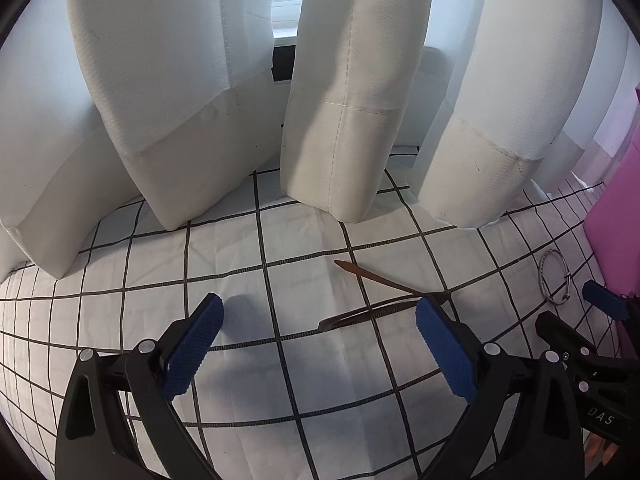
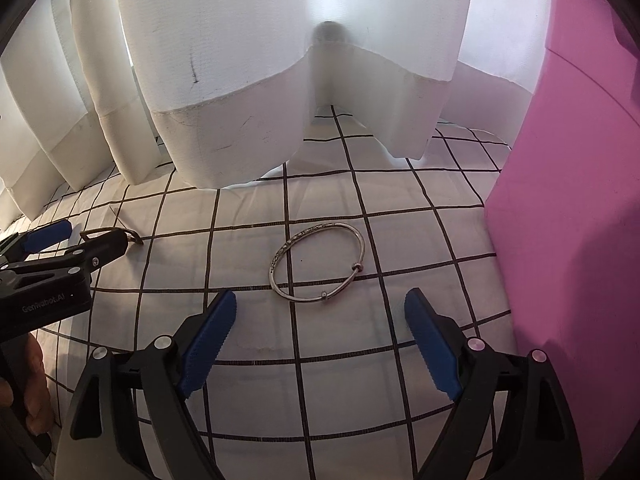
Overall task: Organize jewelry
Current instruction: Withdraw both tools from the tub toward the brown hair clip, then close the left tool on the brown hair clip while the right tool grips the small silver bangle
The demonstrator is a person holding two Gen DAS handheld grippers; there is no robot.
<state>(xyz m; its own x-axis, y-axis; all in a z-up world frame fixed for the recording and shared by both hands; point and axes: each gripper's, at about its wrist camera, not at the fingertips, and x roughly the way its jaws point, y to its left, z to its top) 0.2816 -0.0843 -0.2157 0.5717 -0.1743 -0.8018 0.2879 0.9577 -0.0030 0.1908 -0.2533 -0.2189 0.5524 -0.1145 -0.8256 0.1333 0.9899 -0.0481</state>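
Looks like barely anything's sorted yet: both the left claw (image 1: 320,348) and right claw (image 2: 320,344) are spread wide, holding nothing. The silver bangle (image 2: 318,263) lies loose just ahead of the right one, a brown hair clip (image 1: 384,296) near the left. The pink box (image 2: 568,216) sits beside the bangle. Checked cloth (image 2: 248,208) covers the surface, white curtains (image 1: 336,112) and a window behind.
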